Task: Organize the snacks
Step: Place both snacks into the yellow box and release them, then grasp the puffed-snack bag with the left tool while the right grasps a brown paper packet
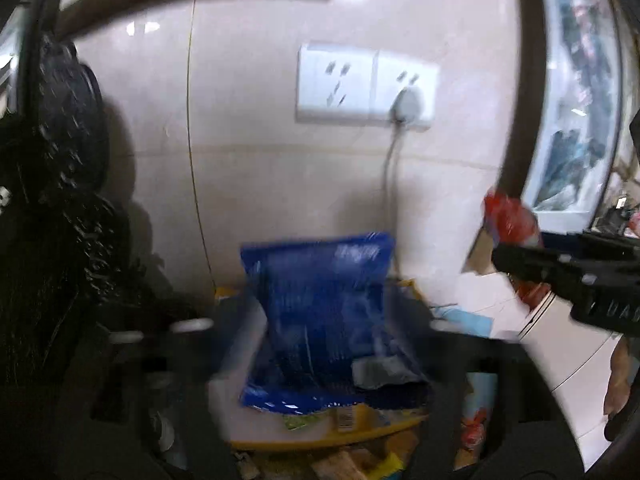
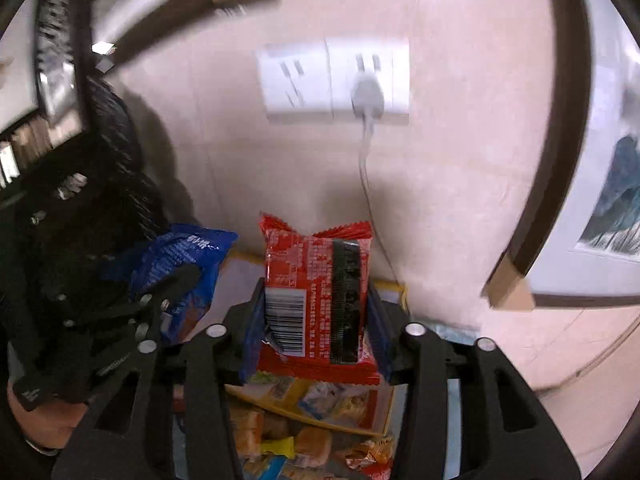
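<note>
My left gripper (image 1: pixel 324 320) is shut on a blue snack packet (image 1: pixel 320 312), held upright in front of the tiled wall; it also shows in the right wrist view (image 2: pixel 188 264) at the left. My right gripper (image 2: pixel 316 312) is shut on a red snack packet (image 2: pixel 316 292) with a barcode, held upright; it also shows in the left wrist view (image 1: pixel 510 222) at the right. Both packets hang above a yellow-rimmed tray (image 2: pixel 384 420) holding several wrapped snacks (image 2: pixel 304 440).
A double wall socket (image 1: pixel 364 84) with a grey plug and cable is on the wall ahead. A black bag (image 1: pixel 60 200) stands at the left. A dark curved frame (image 2: pixel 560 120) and a picture are at the right.
</note>
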A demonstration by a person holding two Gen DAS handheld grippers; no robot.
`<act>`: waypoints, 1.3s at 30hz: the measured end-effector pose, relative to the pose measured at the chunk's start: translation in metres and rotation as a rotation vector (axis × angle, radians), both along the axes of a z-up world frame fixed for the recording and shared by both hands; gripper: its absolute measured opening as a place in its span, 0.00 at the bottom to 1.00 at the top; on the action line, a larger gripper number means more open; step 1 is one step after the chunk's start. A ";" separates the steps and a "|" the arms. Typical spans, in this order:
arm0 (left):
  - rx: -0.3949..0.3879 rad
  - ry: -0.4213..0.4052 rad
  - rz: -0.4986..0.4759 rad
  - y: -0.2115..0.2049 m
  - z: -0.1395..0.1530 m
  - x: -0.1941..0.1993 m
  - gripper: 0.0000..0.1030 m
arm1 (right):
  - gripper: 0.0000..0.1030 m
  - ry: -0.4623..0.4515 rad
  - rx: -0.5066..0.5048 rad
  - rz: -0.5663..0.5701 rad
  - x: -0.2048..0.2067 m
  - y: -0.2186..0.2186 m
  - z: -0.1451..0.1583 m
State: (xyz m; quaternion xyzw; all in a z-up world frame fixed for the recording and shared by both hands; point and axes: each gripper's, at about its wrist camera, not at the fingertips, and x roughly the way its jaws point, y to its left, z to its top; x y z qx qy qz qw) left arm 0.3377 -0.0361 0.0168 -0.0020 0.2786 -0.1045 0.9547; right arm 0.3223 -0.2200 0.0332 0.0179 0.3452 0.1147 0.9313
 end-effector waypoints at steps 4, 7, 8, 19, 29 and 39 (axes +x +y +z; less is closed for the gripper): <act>0.024 0.048 0.037 0.019 -0.019 0.009 0.98 | 0.63 0.072 -0.007 -0.042 0.012 -0.006 -0.032; 0.037 0.046 0.040 0.039 -0.037 -0.007 0.98 | 0.63 0.083 -0.038 -0.027 -0.001 -0.006 -0.052; 0.031 0.049 0.043 0.043 -0.042 -0.013 0.98 | 0.63 0.098 -0.042 -0.025 -0.008 -0.008 -0.062; 0.103 0.179 -0.051 0.028 -0.155 -0.125 0.98 | 0.63 0.246 -0.016 -0.019 -0.104 -0.004 -0.162; 0.087 0.205 -0.097 -0.012 -0.171 -0.113 0.98 | 0.63 0.372 -0.181 -0.036 -0.147 -0.016 -0.246; 0.121 0.326 -0.082 -0.038 -0.223 -0.077 0.97 | 0.86 0.361 -0.337 -0.002 -0.145 -0.015 -0.278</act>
